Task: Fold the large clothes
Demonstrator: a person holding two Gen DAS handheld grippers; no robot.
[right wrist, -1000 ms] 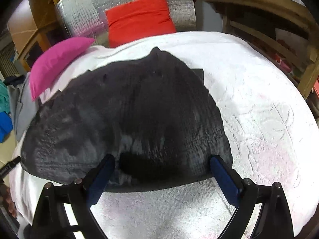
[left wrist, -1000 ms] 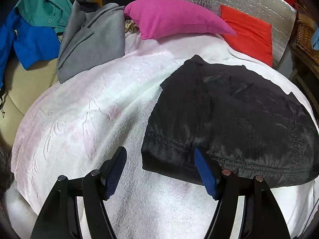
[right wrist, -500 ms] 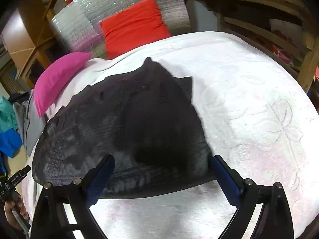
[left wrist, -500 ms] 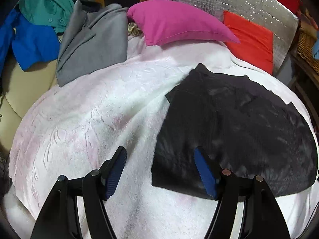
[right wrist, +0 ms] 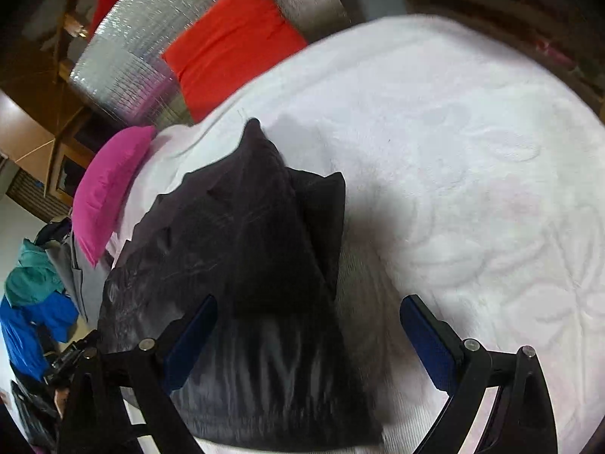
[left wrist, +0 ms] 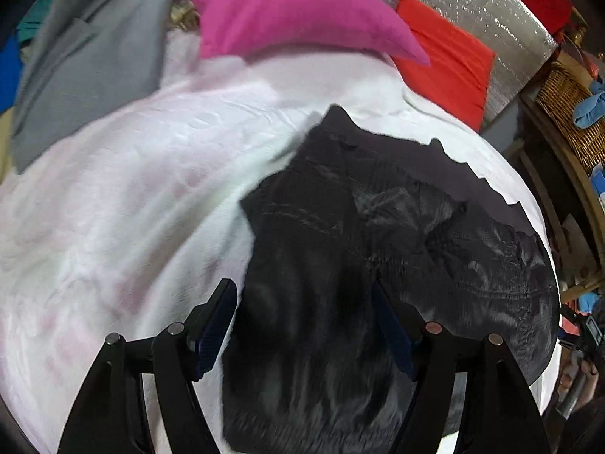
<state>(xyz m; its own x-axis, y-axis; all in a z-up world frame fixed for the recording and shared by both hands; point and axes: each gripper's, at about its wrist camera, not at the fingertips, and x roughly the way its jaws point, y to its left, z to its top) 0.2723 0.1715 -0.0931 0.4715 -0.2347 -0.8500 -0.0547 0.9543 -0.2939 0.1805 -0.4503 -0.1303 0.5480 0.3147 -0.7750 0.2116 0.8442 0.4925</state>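
Black garment (left wrist: 378, 249) lay on the white bedspread (left wrist: 124, 204) of the bed, spread mostly flat, toward the side near the wicker basket (left wrist: 567, 109). One corner or flap (right wrist: 325, 204) appeared doubled over on the far side, so at least one fold looked made; the piece was still broad and not yet a compact stack. Exact fold count could not be read because of motion blur.

Left claw (left wrist: 304, 331) had just been opening; its jaws stood wide, above the near edge of the garment, pads not pressing cloth. Right claw (right wrist: 308, 344) also stood wide apart over the near edge, gripping nothing.

Judged: task partway. Further folds remained. Grey garment (left wrist: 87, 60) and blue and teal clothes (right wrist: 34, 302) waited unfolded beyond the pink pillow (left wrist: 287, 11).
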